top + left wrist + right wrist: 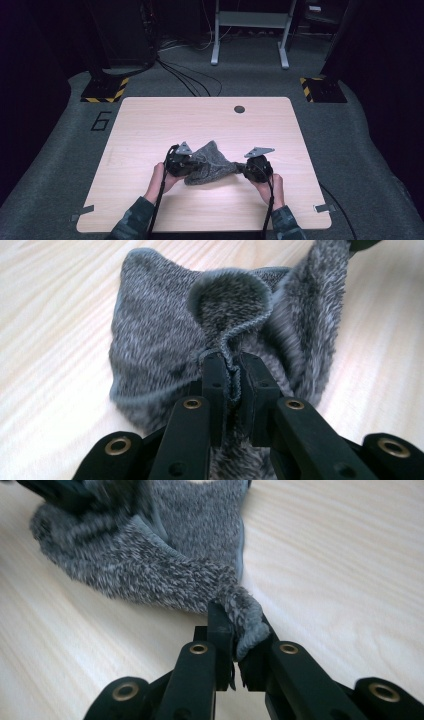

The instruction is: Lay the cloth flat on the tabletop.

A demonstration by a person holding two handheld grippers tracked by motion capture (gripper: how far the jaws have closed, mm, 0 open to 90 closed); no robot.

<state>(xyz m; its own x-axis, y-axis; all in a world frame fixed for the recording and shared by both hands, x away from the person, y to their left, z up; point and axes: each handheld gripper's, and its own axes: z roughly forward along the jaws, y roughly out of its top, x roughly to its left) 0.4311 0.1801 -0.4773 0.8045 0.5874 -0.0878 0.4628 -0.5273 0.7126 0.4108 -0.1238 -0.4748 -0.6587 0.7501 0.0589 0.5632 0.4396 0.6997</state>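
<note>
My left gripper (232, 375) and right gripper (235, 630) each pinch an end of the grey fuzzy cloth (212, 164), which stretches crosswise between them, left to right, low over the table (150, 125)'s near half.

Grey fuzzy knitted cloth (165, 330): soft, matt pile, speckled light and dark, with a ribbed stitched edge.
Pale wooden tabletop (150, 125): smooth, light grain, low sheen.
2 black grippers, left gripper (231, 375) and right gripper (235, 635): matt plastic-looking jaws, brass-coloured metal rivets.
Grey carpet floor (350, 130): rough, matt.
</note>
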